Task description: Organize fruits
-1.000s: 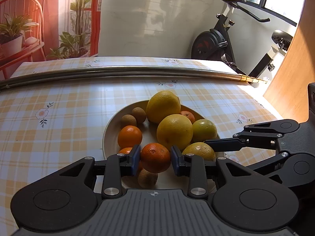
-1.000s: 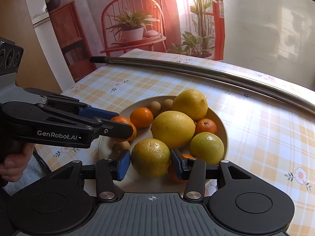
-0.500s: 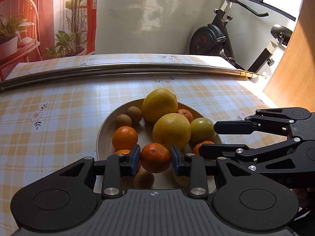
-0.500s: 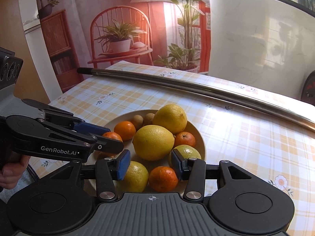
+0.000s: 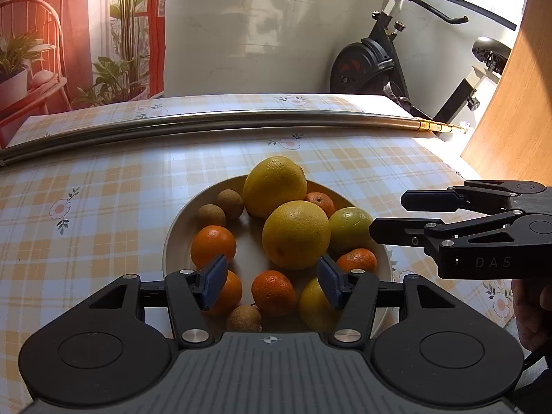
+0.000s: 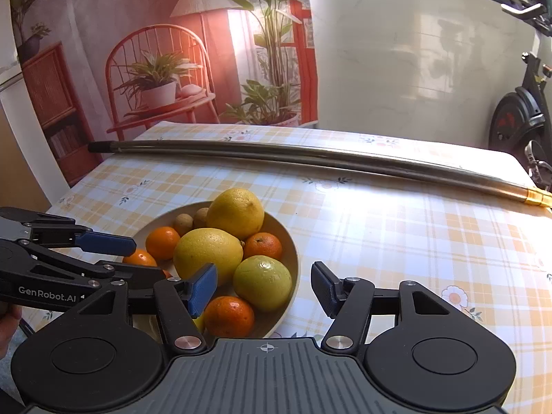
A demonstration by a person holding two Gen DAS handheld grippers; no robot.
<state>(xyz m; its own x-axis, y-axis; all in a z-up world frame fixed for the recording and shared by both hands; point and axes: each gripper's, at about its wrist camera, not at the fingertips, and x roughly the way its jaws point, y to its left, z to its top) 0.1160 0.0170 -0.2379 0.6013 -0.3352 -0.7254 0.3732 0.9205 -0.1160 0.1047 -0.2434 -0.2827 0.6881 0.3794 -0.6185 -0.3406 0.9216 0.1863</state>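
A cream plate (image 5: 176,234) (image 6: 293,258) on the checked tablecloth holds two big yellow citrus fruits (image 5: 296,234) (image 6: 207,255), a greenish one (image 5: 348,229) (image 6: 263,283), several mandarins and small brown fruits (image 5: 229,203). My left gripper (image 5: 272,281) stands open at the plate's near rim. A mandarin (image 5: 273,292) lies loose on the plate between its blue pads. My right gripper (image 6: 264,291) is open and holds nothing, above the plate's right rim with another mandarin (image 6: 228,315) below it. Each gripper shows in the other's view (image 5: 407,220) (image 6: 103,255).
A long metal pole (image 5: 241,120) (image 6: 310,157) lies across the table behind the plate. An exercise bike (image 5: 372,65) stands beyond the far right corner, beside a wooden panel (image 5: 510,110). A hand (image 5: 531,310) holds the right gripper. Bare tablecloth (image 6: 414,241) stretches right of the plate.
My left gripper has opened and let go of the mandarin, which now rests on the plate. My right gripper left the yellow fruit on the plate, drew back, opened wider and shifted right.
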